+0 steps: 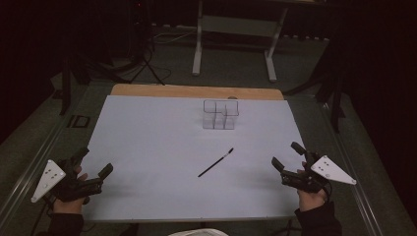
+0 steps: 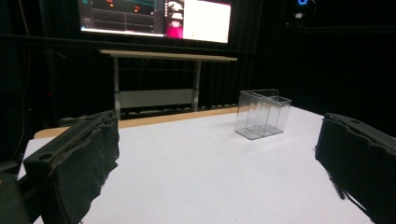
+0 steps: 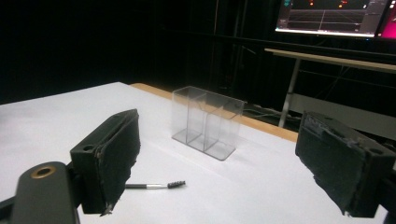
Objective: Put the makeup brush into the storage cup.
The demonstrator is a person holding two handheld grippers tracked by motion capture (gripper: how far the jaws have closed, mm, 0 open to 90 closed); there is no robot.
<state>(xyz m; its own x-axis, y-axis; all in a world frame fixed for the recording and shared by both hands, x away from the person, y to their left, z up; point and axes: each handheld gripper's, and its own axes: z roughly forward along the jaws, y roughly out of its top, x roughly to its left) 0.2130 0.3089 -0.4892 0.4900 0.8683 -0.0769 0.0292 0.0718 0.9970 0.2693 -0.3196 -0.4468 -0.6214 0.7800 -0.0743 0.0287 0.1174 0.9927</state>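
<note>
While both of our hands rest at the near corners of the white table (image 1: 147, 147), a thin black brush (image 1: 216, 162) lies untouched at its middle, slanted, its bristle tip toward the far right. We hold the left gripper (image 1: 93, 169) over the near left edge, its two black jaws spread wide with nothing between them; a grey three-cornered plate sits on top of it. We hold the right gripper (image 1: 286, 155) over the near right edge, likewise released, jaws parted and bare, pointing inward and away from us.

Beyond the brush, toward the far side of the table, stands a clear plastic organizer (image 1: 221, 114), upright, divided into compartments of differing height. The brush and the organizer are well apart, and each gripper is well apart from both.

From the left gripper view, the padded jaws frame the white surface, with the organizer (image 2: 262, 113) standing between them in the distance and a slim dark sliver of the brush (image 2: 337, 187) showing just beside the right-hand jaw. From the right gripper view, the brush (image 3: 156, 185) lies flat just beside the left-hand jaw, its bristle tip pointing toward the gap, and the organizer (image 3: 207, 122) stands farther off. A lit monitor (image 2: 154, 17) glows above a desk in the dark room behind.
</note>
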